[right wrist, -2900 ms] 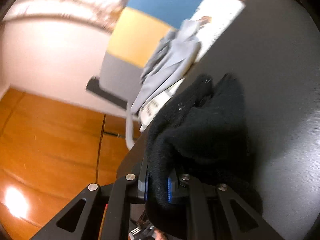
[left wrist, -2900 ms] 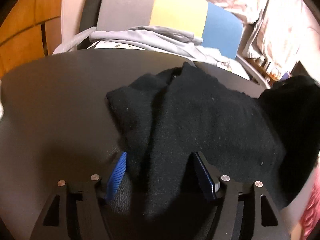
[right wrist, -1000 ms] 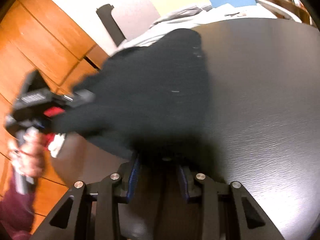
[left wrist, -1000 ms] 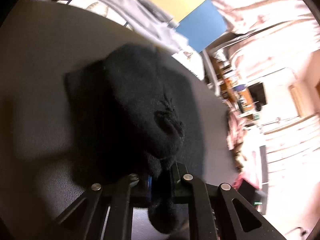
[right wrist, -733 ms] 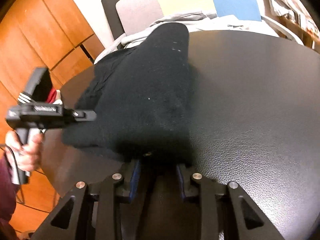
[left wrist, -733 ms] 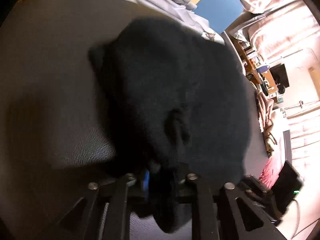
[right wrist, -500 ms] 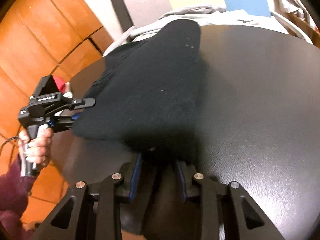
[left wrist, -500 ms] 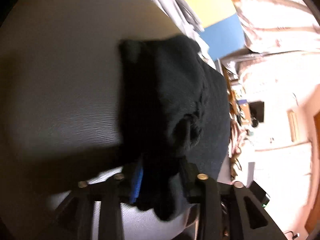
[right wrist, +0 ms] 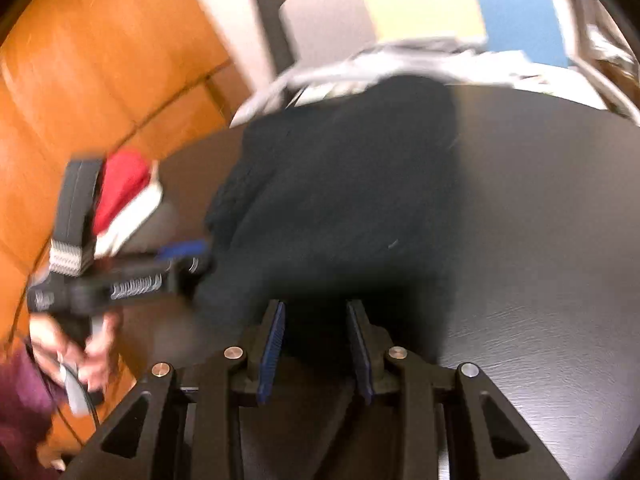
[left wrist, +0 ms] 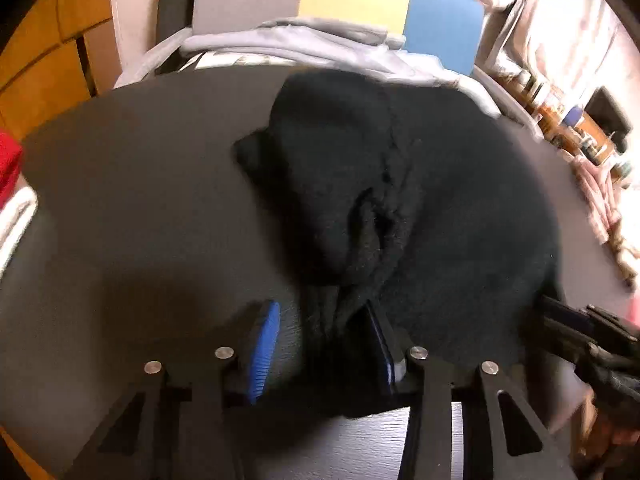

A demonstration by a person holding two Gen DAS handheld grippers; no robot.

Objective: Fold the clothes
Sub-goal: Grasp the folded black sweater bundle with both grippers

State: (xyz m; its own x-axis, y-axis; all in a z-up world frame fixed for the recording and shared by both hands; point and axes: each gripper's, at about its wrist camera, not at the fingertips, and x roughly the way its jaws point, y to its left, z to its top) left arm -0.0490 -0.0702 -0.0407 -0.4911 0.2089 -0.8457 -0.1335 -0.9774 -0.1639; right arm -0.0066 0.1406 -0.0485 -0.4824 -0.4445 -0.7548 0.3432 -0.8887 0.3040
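Both the left hand-held gripper (left wrist: 320,344) and the right hand-held gripper (right wrist: 316,344) gape open around the black sweater (left wrist: 420,208) lying folded on the desk (left wrist: 132,200), toward twelve o'clock, so smoothing seems next.

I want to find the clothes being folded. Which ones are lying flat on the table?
The black garment. It lies spread on the dark table by both open grippers; the grey clothes are heaped on the chair behind.
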